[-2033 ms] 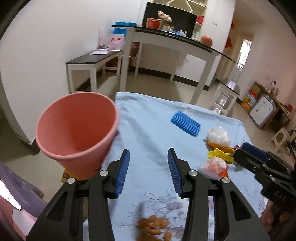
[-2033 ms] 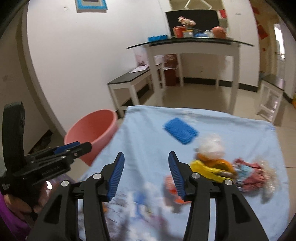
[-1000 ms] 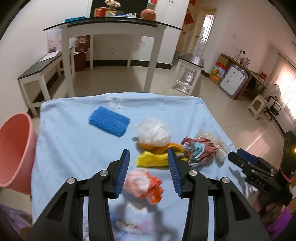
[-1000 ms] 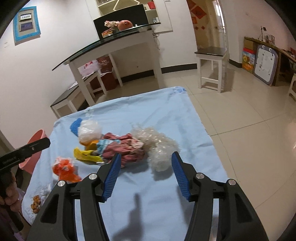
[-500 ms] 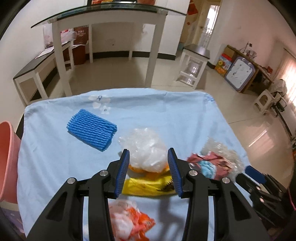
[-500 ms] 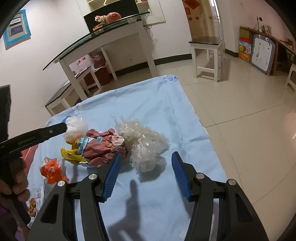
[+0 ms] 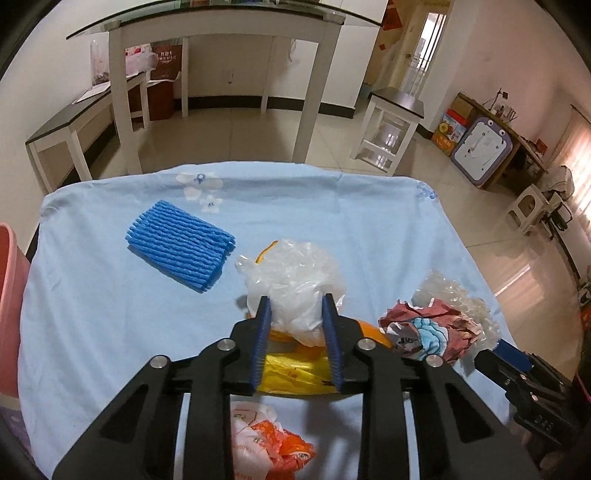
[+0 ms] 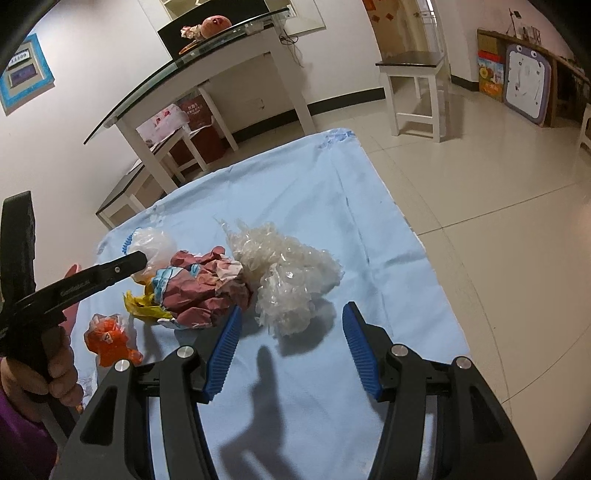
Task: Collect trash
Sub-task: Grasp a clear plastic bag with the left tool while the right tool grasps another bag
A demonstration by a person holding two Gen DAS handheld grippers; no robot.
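Observation:
Trash lies on a table with a light blue cloth (image 7: 332,206). My left gripper (image 7: 296,304) is open, its jaws on either side of a crumpled white plastic bag (image 7: 295,280) that sits on orange and yellow wrappers (image 7: 295,373). My right gripper (image 8: 291,314) is open, just in front of a crinkled clear plastic wad (image 8: 291,277), apart from it. A crumpled red paper (image 8: 207,284) lies left of the wad. A blue foam net (image 7: 179,243) lies at the far left. An orange-white bag (image 7: 269,439) lies near me.
A pink bin (image 7: 9,295) stands off the table's left edge. A glass-topped white table (image 7: 221,22), a low bench (image 7: 77,110) and a white stool (image 7: 391,125) stand on the tiled floor beyond. The floor drops away right of the cloth (image 8: 406,229).
My left gripper has swung right from the pink bin and moved forward until its jaws flank the white bag. My right gripper has swung right and moved up to the clear plastic wad.

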